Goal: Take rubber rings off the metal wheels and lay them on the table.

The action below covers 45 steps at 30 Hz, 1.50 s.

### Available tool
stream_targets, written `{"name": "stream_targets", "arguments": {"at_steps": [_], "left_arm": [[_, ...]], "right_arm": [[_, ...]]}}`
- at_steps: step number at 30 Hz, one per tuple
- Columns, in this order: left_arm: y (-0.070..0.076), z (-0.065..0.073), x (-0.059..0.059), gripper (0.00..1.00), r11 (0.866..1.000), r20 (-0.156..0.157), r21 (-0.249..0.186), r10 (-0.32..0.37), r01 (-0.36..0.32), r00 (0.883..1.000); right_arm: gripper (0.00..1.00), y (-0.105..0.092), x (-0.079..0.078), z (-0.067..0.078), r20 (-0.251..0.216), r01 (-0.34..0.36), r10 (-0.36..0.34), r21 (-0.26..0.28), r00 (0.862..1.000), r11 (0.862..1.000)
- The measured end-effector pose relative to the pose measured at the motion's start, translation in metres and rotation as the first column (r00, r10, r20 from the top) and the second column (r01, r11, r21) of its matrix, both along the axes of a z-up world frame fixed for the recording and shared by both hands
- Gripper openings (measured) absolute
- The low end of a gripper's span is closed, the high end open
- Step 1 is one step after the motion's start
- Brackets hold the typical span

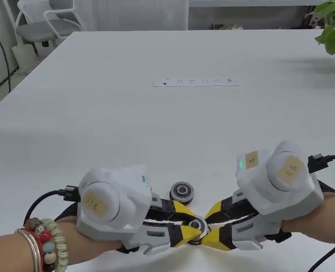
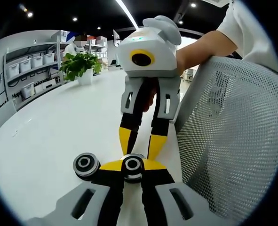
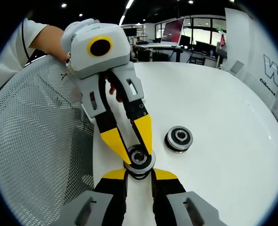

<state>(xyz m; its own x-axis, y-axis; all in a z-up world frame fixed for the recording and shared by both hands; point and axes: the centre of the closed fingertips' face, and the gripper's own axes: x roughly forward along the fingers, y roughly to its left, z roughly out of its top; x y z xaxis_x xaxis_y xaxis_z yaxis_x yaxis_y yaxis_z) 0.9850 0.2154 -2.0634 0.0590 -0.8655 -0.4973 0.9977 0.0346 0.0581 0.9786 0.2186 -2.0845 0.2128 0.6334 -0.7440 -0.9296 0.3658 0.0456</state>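
together, left claw (image 2: 132,165) and right claw (image 3: 139,173) pinch one metal wheel (image 3: 139,158); second wheel (image 3: 178,137) lies beside it on table (image 1: 156,124).

Colours on a white table (image 1: 156,124)
Left gripper (image 2: 133,165), right gripper (image 3: 139,173): white, black arms, yellow tips; held wheel (image 3: 139,157), loose wheel (image 3: 178,138): silver, black-rimmed.

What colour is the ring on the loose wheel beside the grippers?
Black ring, silvery metal centre; clearest in the right gripper view.
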Motion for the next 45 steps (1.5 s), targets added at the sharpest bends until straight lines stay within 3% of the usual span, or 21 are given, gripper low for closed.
{"name": "stream_targets", "arguments": {"at_steps": [4,8,19,24,27,30,35,37,40,45], "left_arm": [[0.0,0.0,0.0,0.09,1.0,0.001,0.001,0.0,0.0,1.0],[0.0,0.0,0.0,0.09,1.0,0.001,0.001,0.001,-0.001,1.0],[0.0,0.0,0.0,0.09,1.0,0.001,0.0,0.001,-0.001,1.0],[0.001,0.0,0.0,0.09,1.0,0.001,0.0,0.001,-0.001,1.0],[0.001,0.0,0.0,0.09,1.0,0.001,0.001,0.0,0.0,1.0],[0.001,0.0,0.0,0.09,1.0,0.002,0.001,0.0,0.0,1.0],[0.0,0.0,0.0,0.09,1.0,0.003,0.002,-0.001,0.001,1.0],[0.0,0.0,0.0,0.09,1.0,0.003,0.002,-0.001,0.001,1.0],[0.0,0.0,0.0,0.09,1.0,0.003,0.002,-0.001,0.001,1.0],[0.0,0.0,0.0,0.09,1.0,0.003,0.002,-0.002,0.002,1.0]], "right_arm": [[0.16,-0.001,0.0,0.0,-0.006,0.001,-0.001,-0.003,1.0,1.0],[0.12,-0.004,-0.001,0.0,-0.06,0.039,-0.038,0.018,0.998,0.999],[0.09,-0.005,-0.002,0.0,-0.081,0.061,-0.058,0.027,0.995,0.998],[0.09,-0.005,-0.002,0.0,-0.07,0.055,-0.053,0.027,0.996,0.998],[0.17,-0.001,-0.003,0.001,-0.07,0.05,-0.047,0.037,0.996,0.998],[0.2,0.002,0.0,0.002,-0.027,0.031,-0.03,0.033,0.999,0.999],[0.25,0.007,-0.001,-0.002,0.006,0.0,0.0,0.019,1.0,1.0],[0.24,0.006,0.0,-0.002,0.027,-0.01,0.009,0.008,1.0,1.0],[0.23,0.006,0.002,0.002,0.021,0.002,-0.002,0.031,1.0,1.0],[0.2,0.003,0.001,0.002,0.014,-0.002,0.002,0.023,1.0,1.0]]}}
